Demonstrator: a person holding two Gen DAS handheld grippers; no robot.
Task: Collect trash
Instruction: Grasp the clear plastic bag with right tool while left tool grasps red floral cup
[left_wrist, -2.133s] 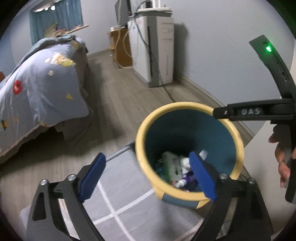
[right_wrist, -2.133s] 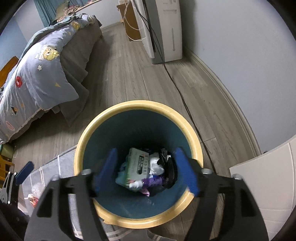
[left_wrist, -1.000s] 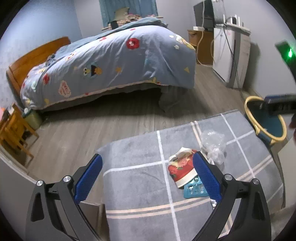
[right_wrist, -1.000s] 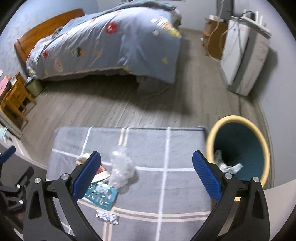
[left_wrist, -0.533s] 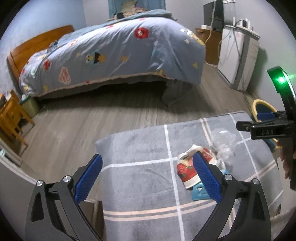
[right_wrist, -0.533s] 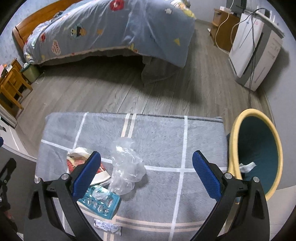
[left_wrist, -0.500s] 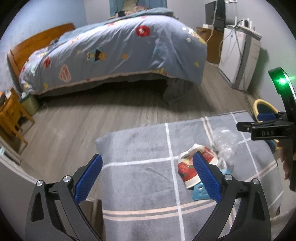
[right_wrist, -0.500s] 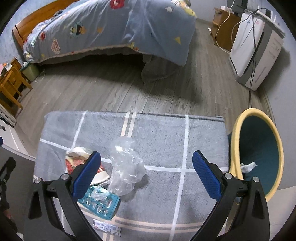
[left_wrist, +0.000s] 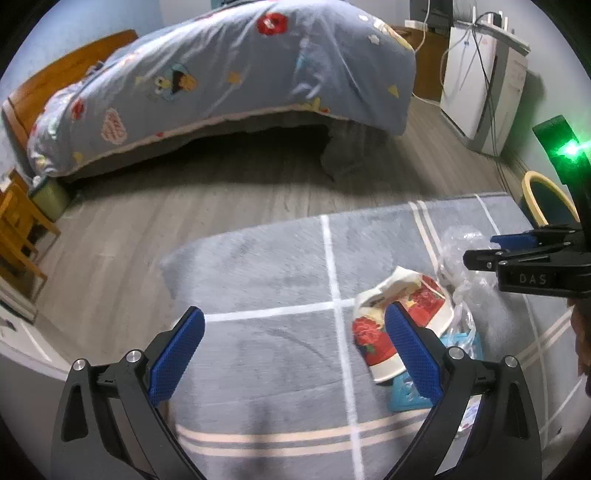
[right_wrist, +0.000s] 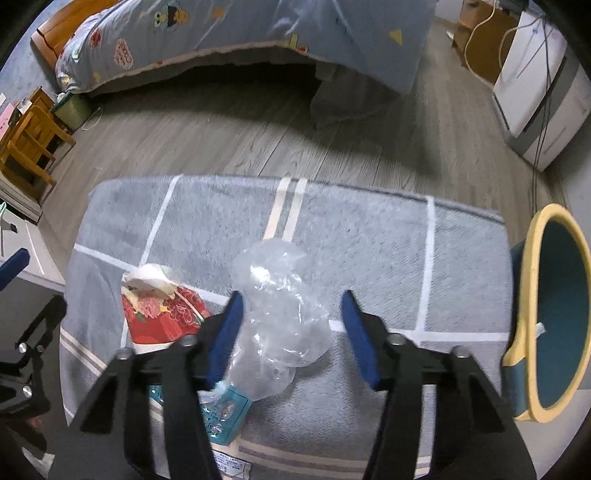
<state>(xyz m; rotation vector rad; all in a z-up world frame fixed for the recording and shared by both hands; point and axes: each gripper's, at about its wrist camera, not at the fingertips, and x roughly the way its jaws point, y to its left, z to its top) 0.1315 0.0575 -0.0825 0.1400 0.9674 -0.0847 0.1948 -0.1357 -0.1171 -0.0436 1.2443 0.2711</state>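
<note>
Trash sits in a small heap on the near part of our grey rug (right_wrist: 369, 236): a crumpled clear plastic bag (right_wrist: 280, 306), a red flowered wrapper (right_wrist: 162, 314) just left of it, a teal blister pack (right_wrist: 225, 410) partly under the bag, and a small white packet (right_wrist: 232, 461) nearest us. Our right tongs (right_wrist: 291, 332) are closing with the bag between the blue pads; the left pad looks to be at the plastic, the right pad is not yet on it, so nothing is gripped so far. Our left tongs (left_wrist: 295, 358) stand wide open and hold nothing, with the right pad in front of the flowered wrapper (left_wrist: 402, 314).

To do this well, we judge that we should close on the thick middle of the bag, not on a loose fold, since thin film slips and tears. We should lift straight up so the blister pack beneath is not dragged along, then carry the bag right to the yellow-rimmed bin (right_wrist: 546, 314) beside the rug's right edge.

Around the rug is grey wood flooring; a bed (left_wrist: 229, 74) with a blue quilt lies at the far side, and a white appliance (right_wrist: 539, 92) stands far right.
</note>
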